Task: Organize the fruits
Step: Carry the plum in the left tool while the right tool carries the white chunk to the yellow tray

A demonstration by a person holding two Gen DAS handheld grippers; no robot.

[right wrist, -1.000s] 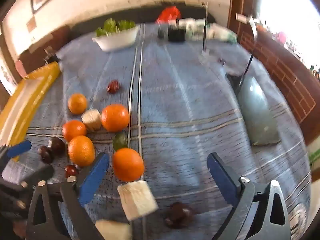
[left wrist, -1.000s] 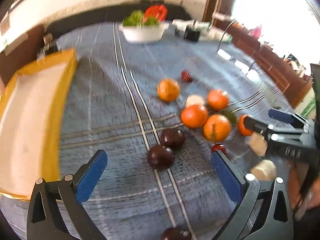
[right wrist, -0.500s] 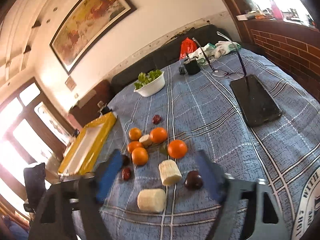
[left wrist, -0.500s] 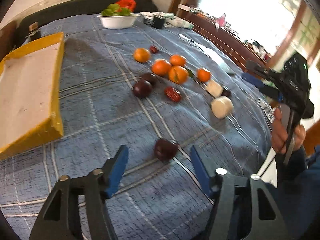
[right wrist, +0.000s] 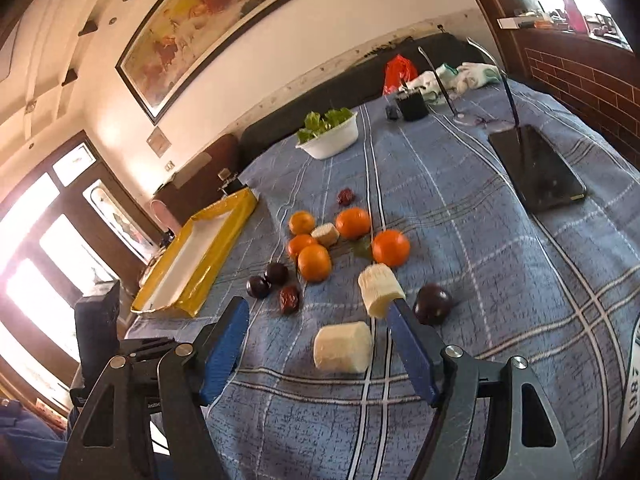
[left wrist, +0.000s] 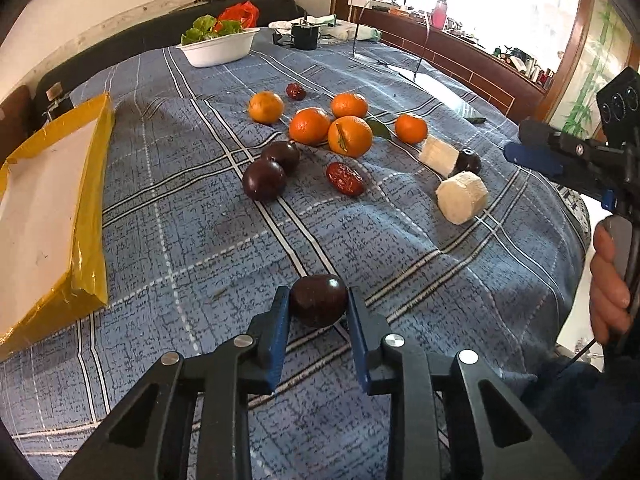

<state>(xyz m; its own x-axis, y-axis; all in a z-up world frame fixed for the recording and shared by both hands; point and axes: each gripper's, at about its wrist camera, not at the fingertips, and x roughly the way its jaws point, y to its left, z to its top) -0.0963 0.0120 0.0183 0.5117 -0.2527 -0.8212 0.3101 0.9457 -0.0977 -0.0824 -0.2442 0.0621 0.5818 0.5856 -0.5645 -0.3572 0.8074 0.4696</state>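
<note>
**Plum pinched, tray waiting**

Yellow tray (left wrist: 86,208) lying at the left edge of the blue checked cloth (left wrist: 200,240). Left hand-held gripper (left wrist: 318,306) clamped on a dark plum (left wrist: 318,300): lift straight, squeeze gently. Right hand-held gripper (right wrist: 316,334) wide, empty, around a white chunk (right wrist: 342,346).

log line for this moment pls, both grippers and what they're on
left gripper: shut on dark plum | right gripper: open, white chunk between jaws, not gripped | yellow tray: no fruit
</note>
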